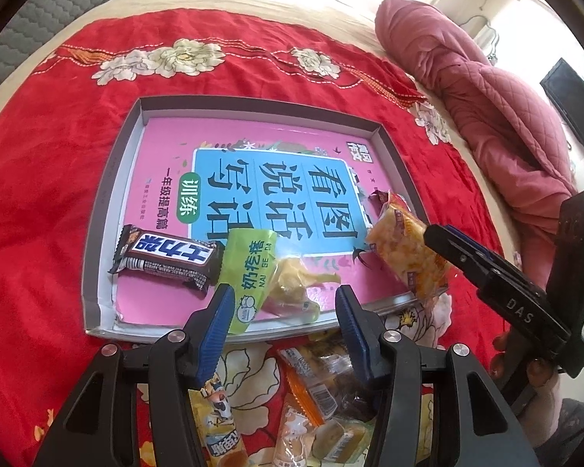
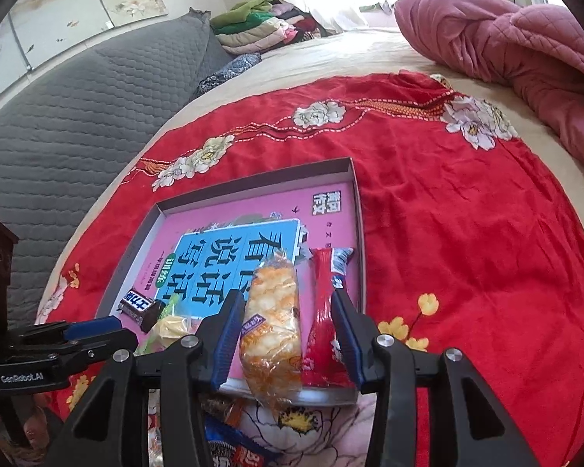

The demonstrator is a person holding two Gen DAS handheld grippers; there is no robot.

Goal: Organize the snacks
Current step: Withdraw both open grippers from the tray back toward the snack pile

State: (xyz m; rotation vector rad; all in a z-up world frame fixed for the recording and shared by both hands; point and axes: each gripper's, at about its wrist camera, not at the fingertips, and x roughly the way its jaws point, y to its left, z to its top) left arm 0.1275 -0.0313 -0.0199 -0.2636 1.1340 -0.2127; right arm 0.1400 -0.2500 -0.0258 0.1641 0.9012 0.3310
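Tray (image 1: pixel 97 233) on red cloth (image 1: pixel 39 155) holds chocolate bar (image 1: pixel 167 258), green packet (image 1: pixel 253 272); loose snacks (image 1: pixel 323 389) crowd its near edge; both fingers open, empty.

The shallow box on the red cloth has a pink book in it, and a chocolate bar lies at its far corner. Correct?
Not quite. The chocolate bar lies at the near left corner of the box, close to the camera, as the left wrist view shows. The red cloth and pink book are right.
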